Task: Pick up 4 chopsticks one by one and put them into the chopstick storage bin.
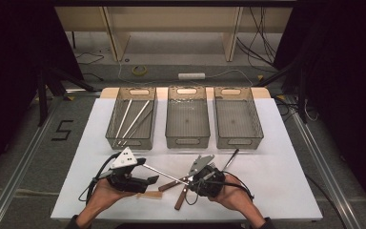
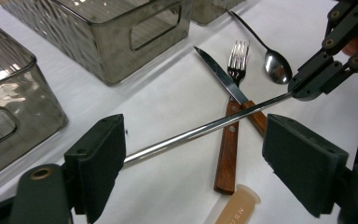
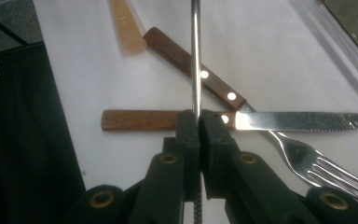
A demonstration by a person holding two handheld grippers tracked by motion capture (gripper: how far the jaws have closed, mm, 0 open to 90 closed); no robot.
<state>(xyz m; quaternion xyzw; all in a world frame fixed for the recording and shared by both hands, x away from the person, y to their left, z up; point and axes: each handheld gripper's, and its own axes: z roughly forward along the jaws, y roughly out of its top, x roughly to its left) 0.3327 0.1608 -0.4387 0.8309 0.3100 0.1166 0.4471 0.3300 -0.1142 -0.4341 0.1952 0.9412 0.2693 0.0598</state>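
Right now R gripper (image 3: 199,122) is clamped tight on one end of a metal chopstick (image 2: 205,129), rod lifted off the table (image 1: 286,143) and running level toward the L gripper (image 2: 193,163). L jaws wide open, one each side of the rod, no pad contact visible, so prob. a handover lineup or regrip. Far tip passes behind the L jaw in the left gripper view, can't tell if it touches. Left bin (image 1: 131,119) already has similar sticks, so that's likely the drop spot; middle bin (image 1: 187,117) and right bin (image 1: 237,117) look bare. Knife (image 3: 279,120) and fork (image 3: 317,163) lie crossed under the rod, spoon (image 2: 272,58) beside them: unsorted pile. Tan handle (image 1: 143,195) near L hand.
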